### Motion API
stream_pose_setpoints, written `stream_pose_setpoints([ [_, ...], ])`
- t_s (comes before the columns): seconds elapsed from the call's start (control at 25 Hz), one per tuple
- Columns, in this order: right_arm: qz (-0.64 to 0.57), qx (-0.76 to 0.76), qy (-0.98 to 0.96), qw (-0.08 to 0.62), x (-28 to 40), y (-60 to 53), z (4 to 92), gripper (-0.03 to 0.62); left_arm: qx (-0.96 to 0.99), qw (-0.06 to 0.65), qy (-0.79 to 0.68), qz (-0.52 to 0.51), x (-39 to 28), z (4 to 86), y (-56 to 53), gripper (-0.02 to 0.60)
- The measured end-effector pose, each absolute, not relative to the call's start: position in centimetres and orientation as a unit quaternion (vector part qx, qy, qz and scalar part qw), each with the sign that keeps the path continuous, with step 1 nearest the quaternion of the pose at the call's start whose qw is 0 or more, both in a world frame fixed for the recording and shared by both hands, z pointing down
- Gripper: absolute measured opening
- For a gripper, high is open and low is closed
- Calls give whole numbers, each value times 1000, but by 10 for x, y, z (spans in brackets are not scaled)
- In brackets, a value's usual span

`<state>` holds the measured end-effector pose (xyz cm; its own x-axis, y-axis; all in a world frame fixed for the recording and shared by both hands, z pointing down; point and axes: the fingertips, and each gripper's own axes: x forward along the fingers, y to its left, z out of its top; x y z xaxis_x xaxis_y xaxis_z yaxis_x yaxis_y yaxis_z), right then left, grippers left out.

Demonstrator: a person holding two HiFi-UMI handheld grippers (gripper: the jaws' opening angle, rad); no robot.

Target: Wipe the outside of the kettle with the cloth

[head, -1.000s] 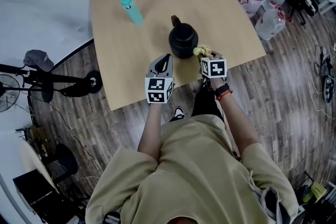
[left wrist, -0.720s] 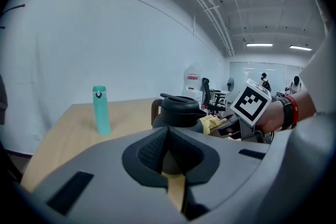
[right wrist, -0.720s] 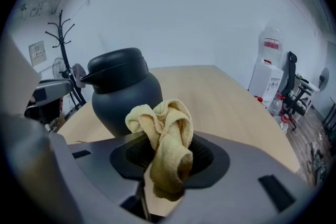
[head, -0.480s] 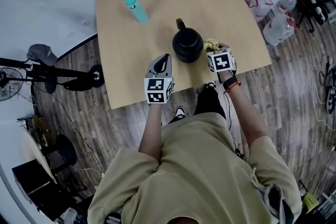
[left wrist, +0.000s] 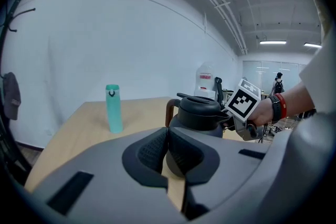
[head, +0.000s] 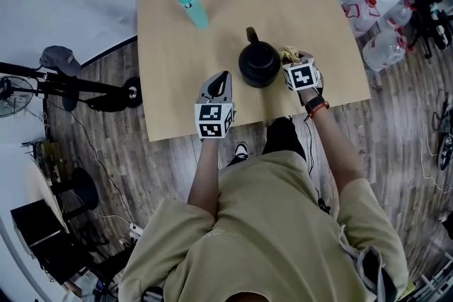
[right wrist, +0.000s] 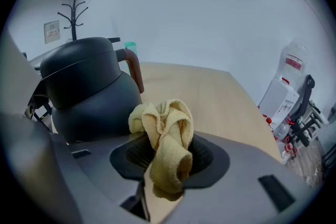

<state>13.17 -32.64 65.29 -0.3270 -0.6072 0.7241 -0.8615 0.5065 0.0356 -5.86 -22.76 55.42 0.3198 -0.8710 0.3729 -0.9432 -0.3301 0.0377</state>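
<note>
Kettle (head: 259, 65), black with its handle turned to 12 o'clock, stands on the bench (head: 170, 95). At its 3 o'clock my right gripper (right wrist: 168, 157) pinches the bunched yellow cloth (right wrist: 164, 136) just beside the kettle's wall. At its 7 o'clock my left gripper (left wrist: 168, 150) hovers with jaws pressed together, holding nothing. A teal bottle (head: 192, 8) stands upright at 10 o'clock, well apart.

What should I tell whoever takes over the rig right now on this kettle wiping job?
Left gripper: jaws shut, empty, near the kettle, on its left.
Right gripper: jaws shut on the yellow cloth at the kettle's right side; contact unclear.
Kettle: upright on the table, lid on.
Done: cloth in hand.
Left: wipe around the outside; how much is wiped doesn't show.
</note>
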Motion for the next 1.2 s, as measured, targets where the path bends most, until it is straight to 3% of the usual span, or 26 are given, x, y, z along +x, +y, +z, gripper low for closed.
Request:
stream_pose_setpoints([
  [0.32,202,490,-783,325,138,-305,648,172,809,126,-557,139,-65,554,-217,25],
  [0.68,285,524,-765,243,137,-216,632,172,828,116,-534,127,-69,541,-177,25],
  [1.2,351,492,-775,186,25,-132,640,173,834,107,-527,125,-115,533,-129,25],
])
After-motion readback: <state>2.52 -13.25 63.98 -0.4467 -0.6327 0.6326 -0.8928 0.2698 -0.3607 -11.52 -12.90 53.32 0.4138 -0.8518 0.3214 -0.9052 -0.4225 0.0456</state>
